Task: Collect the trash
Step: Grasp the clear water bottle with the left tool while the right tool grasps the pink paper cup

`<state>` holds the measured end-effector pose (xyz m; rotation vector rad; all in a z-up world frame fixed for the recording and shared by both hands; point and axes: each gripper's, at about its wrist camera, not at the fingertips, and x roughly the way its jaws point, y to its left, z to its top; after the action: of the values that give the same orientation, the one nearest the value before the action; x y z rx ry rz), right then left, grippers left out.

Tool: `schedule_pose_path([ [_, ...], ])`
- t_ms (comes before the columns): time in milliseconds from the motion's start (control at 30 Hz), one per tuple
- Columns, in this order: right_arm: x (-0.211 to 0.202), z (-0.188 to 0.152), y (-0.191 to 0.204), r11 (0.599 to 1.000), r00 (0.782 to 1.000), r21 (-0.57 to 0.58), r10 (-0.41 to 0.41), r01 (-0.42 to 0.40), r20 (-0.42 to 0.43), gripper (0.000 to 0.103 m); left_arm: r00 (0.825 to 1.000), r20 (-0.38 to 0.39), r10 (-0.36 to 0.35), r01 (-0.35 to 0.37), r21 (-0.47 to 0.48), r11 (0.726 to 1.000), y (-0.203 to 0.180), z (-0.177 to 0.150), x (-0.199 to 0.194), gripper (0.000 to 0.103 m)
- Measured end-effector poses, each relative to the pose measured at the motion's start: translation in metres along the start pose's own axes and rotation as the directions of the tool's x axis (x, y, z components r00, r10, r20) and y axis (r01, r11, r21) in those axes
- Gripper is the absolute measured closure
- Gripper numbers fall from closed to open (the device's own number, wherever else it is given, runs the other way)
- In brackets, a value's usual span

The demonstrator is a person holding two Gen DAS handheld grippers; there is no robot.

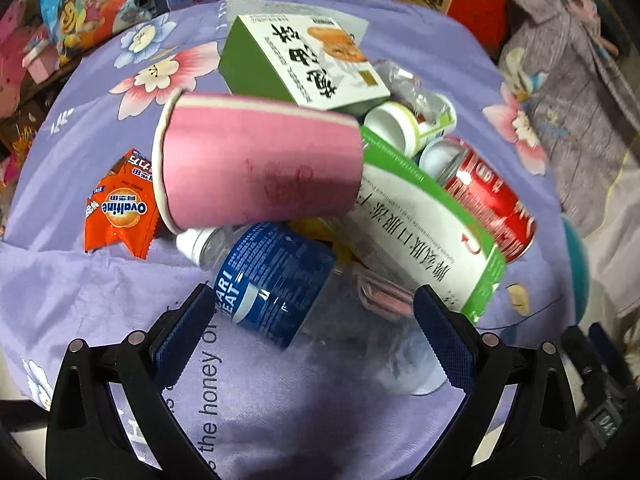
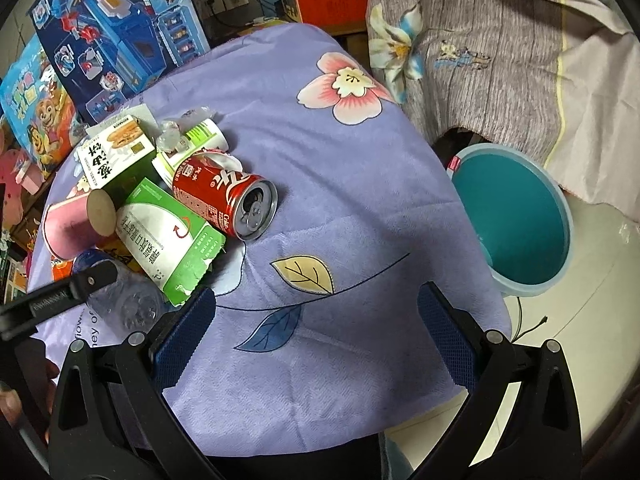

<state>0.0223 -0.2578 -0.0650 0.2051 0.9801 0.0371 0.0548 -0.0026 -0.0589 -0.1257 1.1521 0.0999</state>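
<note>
A heap of trash lies on a purple flowered cloth [image 1: 100, 152]. A pink paper cup [image 1: 260, 160] lies on its side on top. Under it is a clear bottle with a blue label [image 1: 276, 280]. Around them are a green-and-white box [image 1: 424, 232], a red can [image 1: 492, 200], a second green box [image 1: 296, 64] and an orange Ovaltine wrapper [image 1: 120, 208]. My left gripper [image 1: 312, 328] is open, its blue pads on either side of the bottle. My right gripper [image 2: 316, 336] is open over bare cloth, right of the can [image 2: 232, 200] and box [image 2: 168, 240].
A teal bin [image 2: 516, 220] stands on the floor beside the table's right edge. Toy boxes [image 2: 116, 36] stand behind the table. A grey cloth [image 2: 500, 48] hangs at the back right. The left gripper's arm [image 2: 60, 296] reaches in at the left of the right wrist view.
</note>
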Motion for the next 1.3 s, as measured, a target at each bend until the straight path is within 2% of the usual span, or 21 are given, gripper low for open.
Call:
schedule_pose_path([
  [167, 0.002, 0.001, 0.011, 1.000, 1.000, -0.022, 0.005, -0.005, -0.011, 0.006, 1.000, -0.007, -0.003, 0.003, 0.029, 1.000, 0.009, -0.008, 0.005, 0.003],
  [333, 0.000, 0.001, 0.032, 0.998, 0.999, -0.062, 0.028, -0.029, -0.025, 0.006, 0.999, -0.038, 0.016, -0.015, 0.013, 1.000, 0.040, -0.018, 0.009, 0.003],
  [467, 0.001, 0.002, 0.048, 0.994, 0.998, -0.099, 0.048, -0.051, -0.038, 0.006, 0.999, -0.034, 0.007, -0.008, -0.013, 1.000, 0.064, -0.024, 0.003, 0.003],
  [600, 0.001, 0.001, 0.062, 0.989, 0.997, -0.133, 0.052, -0.058, -0.049, 0.006, 1.000, -0.016, 0.006, -0.006, 0.014, 1.000, 0.075, -0.031, -0.006, 0.003],
  [667, 0.000, 0.001, 0.071, 0.985, 0.997, -0.165, 0.045, -0.054, -0.055, 0.006, 1.000, -0.019, -0.014, 0.015, 0.038, 0.999, 0.079, -0.036, -0.008, 0.010],
  [700, 0.000, 0.002, 0.075, 0.983, 0.998, -0.177, 0.042, -0.052, -0.056, 0.006, 0.999, -0.023, -0.035, 0.036, 0.052, 0.998, 0.080, -0.039, -0.008, 0.029],
  [733, 0.000, 0.002, 0.079, 0.980, 0.998, -0.193, 0.039, -0.050, -0.058, 0.006, 0.998, -0.035, -0.049, 0.052, 0.065, 0.997, 0.080, -0.042, -0.007, 0.041],
  [833, 0.001, 0.002, 0.099, 0.965, 0.996, -0.253, 0.042, -0.061, -0.077, 0.006, 0.997, -0.026, -0.068, 0.070, 0.078, 0.995, 0.092, -0.048, -0.010, 0.042],
  [1100, 0.016, 0.009, 0.179, 0.895, 0.976, -0.401, 0.136, -0.195, -0.171, 0.006, 0.992, -0.011, -0.126, 0.127, 0.054, 0.990, 0.135, -0.048, -0.013, 0.041],
  [1167, 0.022, 0.009, 0.199, 0.878, 0.966, -0.418, 0.160, -0.233, -0.203, 0.006, 0.990, -0.004, -0.137, 0.138, 0.045, 0.989, 0.145, -0.048, -0.014, 0.038],
  [1233, 0.028, 0.008, 0.213, 0.865, 0.959, -0.433, 0.166, -0.254, -0.230, 0.006, 0.988, -0.005, -0.153, 0.153, 0.019, 0.988, 0.159, -0.050, -0.012, 0.030],
  [1300, 0.035, 0.006, 0.228, 0.847, 0.942, -0.443, 0.177, -0.294, -0.286, 0.006, 0.984, -0.003, -0.179, 0.179, -0.007, 0.984, 0.171, -0.051, -0.011, 0.028],
])
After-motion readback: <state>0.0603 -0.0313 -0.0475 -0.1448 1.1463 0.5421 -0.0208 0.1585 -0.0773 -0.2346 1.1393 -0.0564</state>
